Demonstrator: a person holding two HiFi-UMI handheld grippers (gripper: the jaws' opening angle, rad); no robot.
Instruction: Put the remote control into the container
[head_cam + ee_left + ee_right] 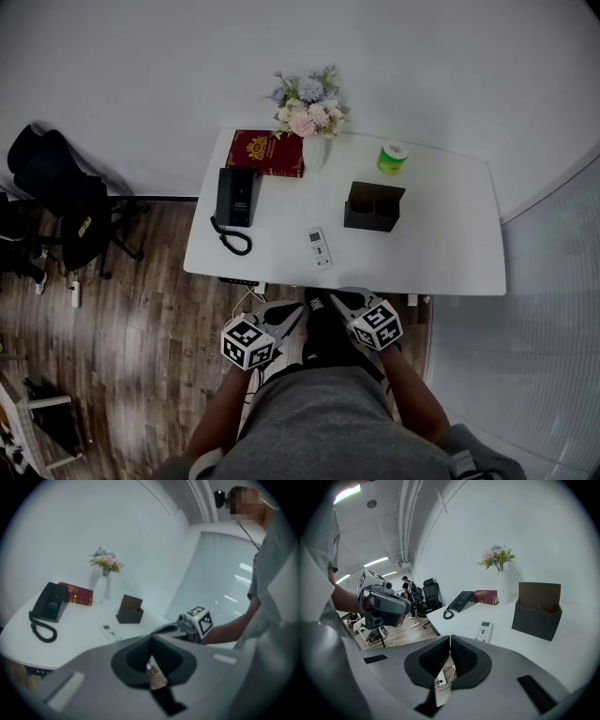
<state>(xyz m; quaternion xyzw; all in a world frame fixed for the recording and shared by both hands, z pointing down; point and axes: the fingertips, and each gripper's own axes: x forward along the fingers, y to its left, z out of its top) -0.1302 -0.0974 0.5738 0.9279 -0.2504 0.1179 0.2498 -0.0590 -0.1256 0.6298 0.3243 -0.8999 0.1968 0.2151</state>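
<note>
The white counter carries a black phone at its left edge, a red book and a vase of flowers along the far side, and a dark open-topped container standing right of the middle. The remote control lies flat on the counter near its front edge, left of the container and apart from it, just right of the phone's cord. Short of the counter's near edge, the left gripper and right gripper are held side by side, each with its fingers clenched together on nothing.
</note>
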